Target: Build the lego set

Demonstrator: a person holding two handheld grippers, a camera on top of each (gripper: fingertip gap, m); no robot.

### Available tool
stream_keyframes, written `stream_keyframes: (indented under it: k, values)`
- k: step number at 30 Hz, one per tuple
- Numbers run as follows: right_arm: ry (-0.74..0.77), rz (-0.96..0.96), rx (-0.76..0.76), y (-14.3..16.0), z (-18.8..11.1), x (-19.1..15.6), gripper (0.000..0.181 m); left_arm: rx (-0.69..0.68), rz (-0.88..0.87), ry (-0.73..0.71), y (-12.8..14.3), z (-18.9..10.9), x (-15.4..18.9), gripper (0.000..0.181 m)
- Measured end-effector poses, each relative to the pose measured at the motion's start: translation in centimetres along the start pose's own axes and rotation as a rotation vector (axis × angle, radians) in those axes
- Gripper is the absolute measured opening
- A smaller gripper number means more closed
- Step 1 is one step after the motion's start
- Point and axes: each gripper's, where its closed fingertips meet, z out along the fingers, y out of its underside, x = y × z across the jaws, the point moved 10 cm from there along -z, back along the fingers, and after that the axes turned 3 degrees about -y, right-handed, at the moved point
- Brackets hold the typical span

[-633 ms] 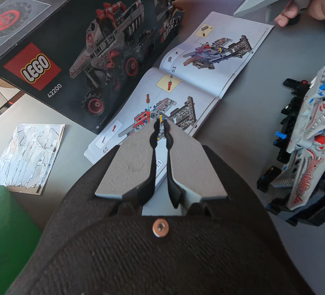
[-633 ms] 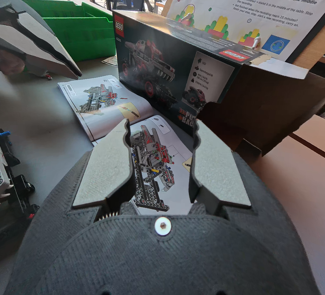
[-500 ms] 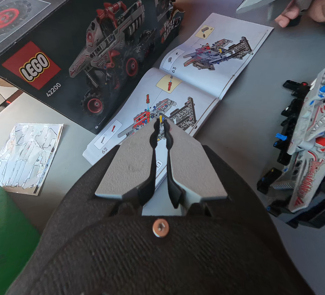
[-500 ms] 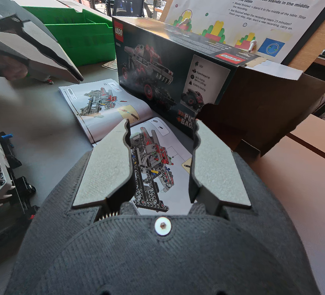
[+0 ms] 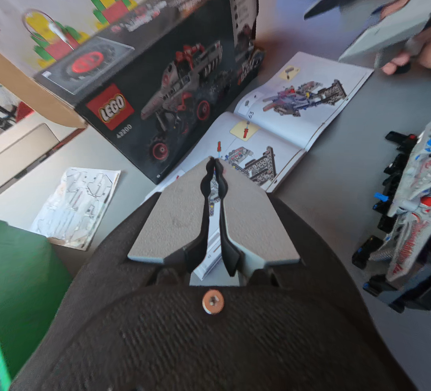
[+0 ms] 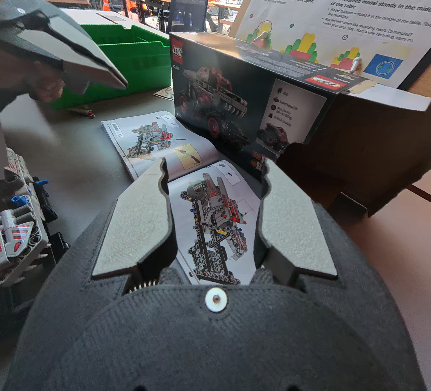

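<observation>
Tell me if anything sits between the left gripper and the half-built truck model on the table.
Nothing visible does. The left gripper, fingers closed and empty, hangs over the open instruction booklet. The truck model lies to its right, with only bare grey table between them.

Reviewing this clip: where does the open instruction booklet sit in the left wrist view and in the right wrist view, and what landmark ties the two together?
Left wrist view: the instruction booklet lies open at centre-right, beyond the shut left gripper.
Right wrist view: the booklet lies at centre, running under the open right gripper.
Shared landmark: the dark set box stands along the booklet's far edge in both.
</observation>
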Motion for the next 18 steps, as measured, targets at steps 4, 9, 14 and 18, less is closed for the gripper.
stream_keyframes:
  k: [4,9,14,18]
  values:
    - [-0.011,-0.004,0.004,0.1,0.2,-0.4,0.076,0.113,-0.020,-0.025,-1.0,-2.1,-0.3,0.000]
    - [-0.014,0.018,0.052,0.0,0.0,-0.2,0.070,0.155,-0.099,0.039,-0.5,-3.0,-0.5,0.000]
    - [-0.002,0.001,0.077,0.0,-0.1,-0.2,0.068,0.149,-0.152,0.132,0.5,-2.5,-0.2,0.000]
    - [0.014,-0.019,0.056,0.1,-0.2,0.0,0.067,0.079,-0.143,0.171,1.2,-1.8,0.4,0.000]
